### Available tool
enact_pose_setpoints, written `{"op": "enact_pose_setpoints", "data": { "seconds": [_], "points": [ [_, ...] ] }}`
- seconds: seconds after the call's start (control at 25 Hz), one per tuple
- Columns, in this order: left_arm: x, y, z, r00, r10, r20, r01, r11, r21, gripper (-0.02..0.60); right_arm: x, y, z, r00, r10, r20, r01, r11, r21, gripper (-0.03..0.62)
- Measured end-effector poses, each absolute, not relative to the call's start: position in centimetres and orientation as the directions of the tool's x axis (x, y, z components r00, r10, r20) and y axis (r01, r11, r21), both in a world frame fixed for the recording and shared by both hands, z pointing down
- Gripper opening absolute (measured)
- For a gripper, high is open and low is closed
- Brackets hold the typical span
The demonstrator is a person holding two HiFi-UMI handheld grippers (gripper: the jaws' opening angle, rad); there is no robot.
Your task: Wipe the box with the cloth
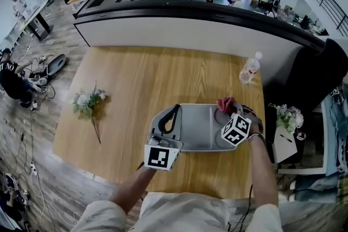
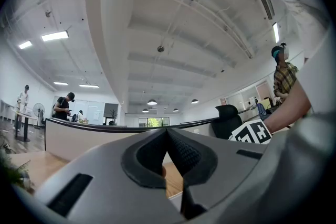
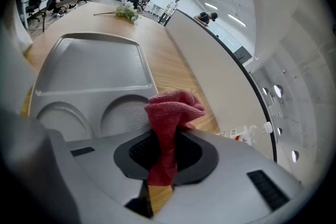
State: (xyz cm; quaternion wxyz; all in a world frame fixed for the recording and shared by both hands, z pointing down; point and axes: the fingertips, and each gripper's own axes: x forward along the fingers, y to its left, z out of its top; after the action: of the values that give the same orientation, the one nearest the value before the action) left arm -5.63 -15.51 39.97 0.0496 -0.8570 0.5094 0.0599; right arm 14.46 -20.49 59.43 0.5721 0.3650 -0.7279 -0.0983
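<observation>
With the box (image 1: 198, 127) at frame centre on the surface, the right gripper (image 1: 230, 111) clenches the cloth (image 1: 225, 104) over its upper-right compartment and the left gripper (image 1: 169, 123), closed on nothing, sits at its left end; wiping appears begun, and next the cloth likely needs sweeping leftward.

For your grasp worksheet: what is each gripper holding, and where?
Right gripper pinches the red cloth at its bunched middle; left gripper holds nothing, jaws together.
</observation>
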Motion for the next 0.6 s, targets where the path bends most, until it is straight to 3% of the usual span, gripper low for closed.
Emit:
{"op": "enact_pose_setpoints", "data": {
  "seconds": [0.6],
  "points": [
    [-5.2, -15.1, 39.9, 0.481, -0.864, -0.15, -0.875, -0.483, -0.026, 0.012, 14.7, -18.4, 59.3, -0.077, -0.623, 0.778, -0.409, 0.732, 0.545, 0.074]
  ]
}}
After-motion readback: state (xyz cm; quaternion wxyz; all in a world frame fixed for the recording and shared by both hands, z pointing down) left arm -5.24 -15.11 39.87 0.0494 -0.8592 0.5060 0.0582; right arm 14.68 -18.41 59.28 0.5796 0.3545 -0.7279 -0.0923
